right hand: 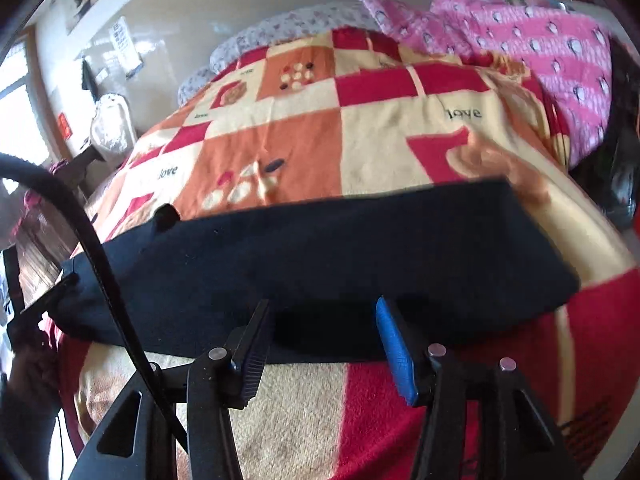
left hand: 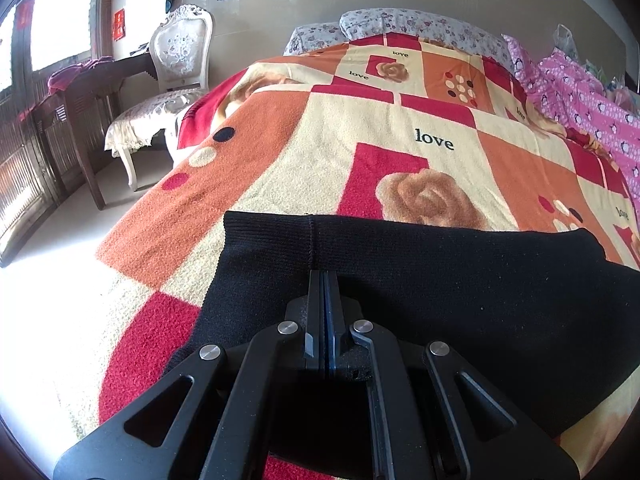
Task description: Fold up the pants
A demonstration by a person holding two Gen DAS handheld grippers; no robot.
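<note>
Item: black pants (right hand: 320, 256), lying as a long dark band across the middle of the right wrist view, resting flat on the patterned blanket (right hand: 304, 136) that is covering the bed. In the left wrist view the same garment is filling the lower centre and right of the frame, its ribbed edge running across the middle.

Left claw (left hand: 324, 276): clenched, jaws standing pressed together with the tips sitting on the fabric just below the ribbed edge. Whether cloth is actually pinched between them cannot be told.

Right claw (right hand: 322, 308): released, jaws standing apart and nothing between them; the black finger (right hand: 252, 356) and the blue pad (right hand: 396, 348) are framing the near hem of the pants at lower centre, apparently not gripping it.

Also present: pink printed quilt (right hand: 520, 40) at upper right, white chair (left hand: 176, 64) at upper left, a black cable (right hand: 80, 248) crossing the left side.

Step in hand, as judged: taking hold of the near edge for the next fold. Handling note: the open claw should be straddling all layers at the hem before closing, and both claws should be lifting together so the knit is staying even and unwrinkled.
</note>
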